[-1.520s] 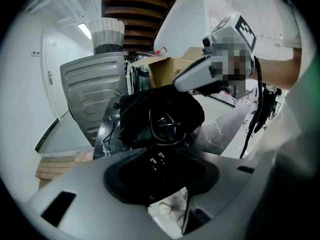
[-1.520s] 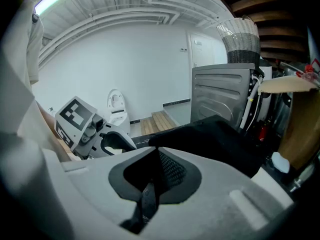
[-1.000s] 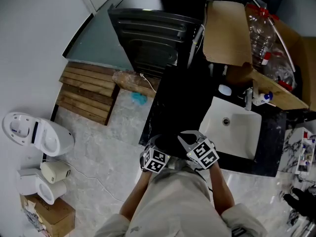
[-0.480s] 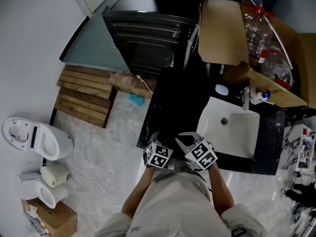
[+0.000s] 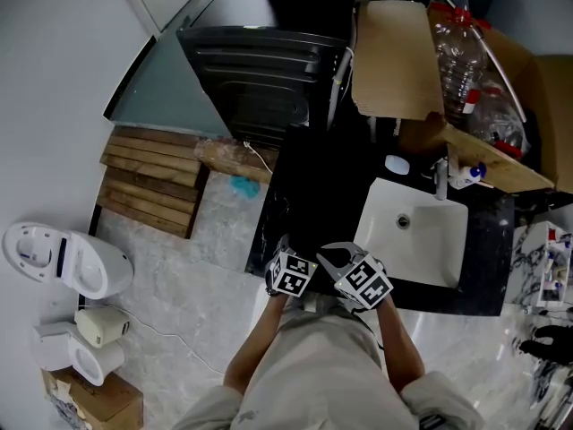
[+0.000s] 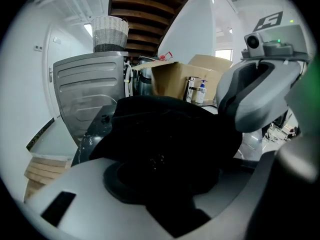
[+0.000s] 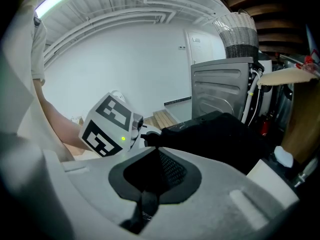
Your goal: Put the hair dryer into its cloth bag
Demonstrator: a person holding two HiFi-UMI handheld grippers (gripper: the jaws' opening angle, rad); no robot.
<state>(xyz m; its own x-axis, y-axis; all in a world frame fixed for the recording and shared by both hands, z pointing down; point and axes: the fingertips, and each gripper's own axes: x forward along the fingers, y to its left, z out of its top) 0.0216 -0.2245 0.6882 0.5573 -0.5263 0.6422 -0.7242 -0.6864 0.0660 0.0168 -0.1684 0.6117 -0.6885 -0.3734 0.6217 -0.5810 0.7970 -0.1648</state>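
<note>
The black cloth bag (image 6: 170,129) lies on the black counter (image 5: 313,186) and reaches back into both grippers; in the head view it hardly stands out from the counter. My left gripper (image 5: 283,254) is at the counter's front edge, and bag cloth fills the space between its jaws. My right gripper (image 5: 337,256) sits close beside it, shut on an edge of the bag (image 7: 225,139), with mesh lining showing between the jaws. The left gripper's marker cube (image 7: 107,124) is just left of that edge. No hair dryer shows in any view.
A white sink (image 5: 407,231) with a faucet (image 5: 440,179) is set in the counter right of the grippers. Behind stand a dark washing machine (image 5: 260,70), an open cardboard box (image 5: 403,61) and a large plastic bottle (image 5: 457,52). A wooden pallet (image 5: 152,182) and a toilet (image 5: 63,258) are on the floor at left.
My left gripper has shifted right, closer to the right gripper, with the bag cloth still in it. The right gripper has stayed put.
</note>
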